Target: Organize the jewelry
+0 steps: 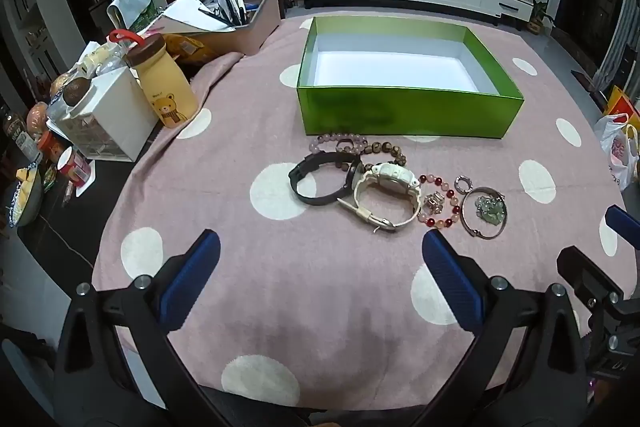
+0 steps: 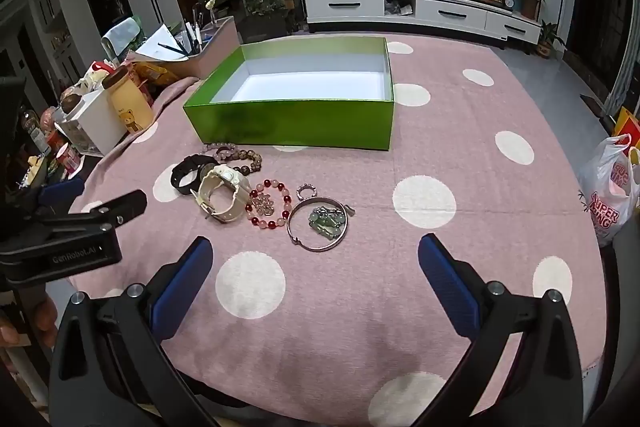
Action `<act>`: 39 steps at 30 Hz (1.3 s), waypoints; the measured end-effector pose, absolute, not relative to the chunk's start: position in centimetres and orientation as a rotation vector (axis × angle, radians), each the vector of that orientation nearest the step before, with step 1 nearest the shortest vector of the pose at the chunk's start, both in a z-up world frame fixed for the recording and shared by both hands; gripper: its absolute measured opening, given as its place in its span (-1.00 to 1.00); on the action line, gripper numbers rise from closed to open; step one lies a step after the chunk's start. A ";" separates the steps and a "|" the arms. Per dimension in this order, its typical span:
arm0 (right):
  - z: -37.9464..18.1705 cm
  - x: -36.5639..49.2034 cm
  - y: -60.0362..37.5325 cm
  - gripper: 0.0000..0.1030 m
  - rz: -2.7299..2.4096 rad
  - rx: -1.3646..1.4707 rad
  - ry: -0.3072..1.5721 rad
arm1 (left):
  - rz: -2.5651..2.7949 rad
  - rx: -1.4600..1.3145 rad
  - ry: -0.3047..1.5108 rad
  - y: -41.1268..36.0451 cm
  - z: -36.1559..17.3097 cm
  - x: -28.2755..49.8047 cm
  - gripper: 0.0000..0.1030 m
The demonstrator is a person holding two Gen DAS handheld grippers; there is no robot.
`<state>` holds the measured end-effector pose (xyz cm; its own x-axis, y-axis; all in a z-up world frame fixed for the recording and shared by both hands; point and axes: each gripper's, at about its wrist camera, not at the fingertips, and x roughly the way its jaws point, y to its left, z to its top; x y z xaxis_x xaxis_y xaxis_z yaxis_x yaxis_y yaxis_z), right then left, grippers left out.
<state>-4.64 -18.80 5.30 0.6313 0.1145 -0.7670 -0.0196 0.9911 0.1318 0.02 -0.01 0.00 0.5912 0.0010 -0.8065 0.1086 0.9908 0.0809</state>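
An empty green box (image 1: 408, 111) (image 2: 296, 123) with a white inside stands on the pink dotted cloth. In front of it lie a black watch (image 1: 320, 179) (image 2: 188, 173), a white watch (image 1: 390, 193) (image 2: 220, 193), a pink bead bracelet (image 1: 338, 141), a brown bead bracelet (image 1: 390, 150) (image 2: 250, 161), a red-and-pink bead bracelet (image 1: 438, 201) (image 2: 270, 205), a small ring (image 1: 464, 183) (image 2: 307, 191) and a silver bangle (image 1: 484, 213) (image 2: 318, 225) around green jade pieces. My left gripper (image 1: 320, 247) is open and empty, short of the jewelry. My right gripper (image 2: 316, 251) is open and empty, just before the bangle.
Clutter lines the table's left side: a yellow bear bottle (image 1: 166, 83), a white drawer unit (image 1: 108, 121), a pink pen holder (image 1: 248, 23). A plastic bag (image 2: 612, 191) sits off the right edge. The left gripper's body (image 2: 60, 227) shows at the left of the right wrist view.
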 end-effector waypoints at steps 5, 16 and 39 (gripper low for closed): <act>5.3 -4.8 -18.8 0.97 0.078 0.123 0.882 | -0.048 0.131 0.920 0.0 0.2 0.0 0.96; 5.3 -4.8 -18.7 0.97 0.074 0.120 0.881 | -0.063 0.126 0.936 -0.3 -0.5 -0.3 0.96; 5.7 -4.9 -18.1 0.97 0.084 0.108 0.872 | -0.067 0.124 0.935 0.2 -0.5 -0.4 0.96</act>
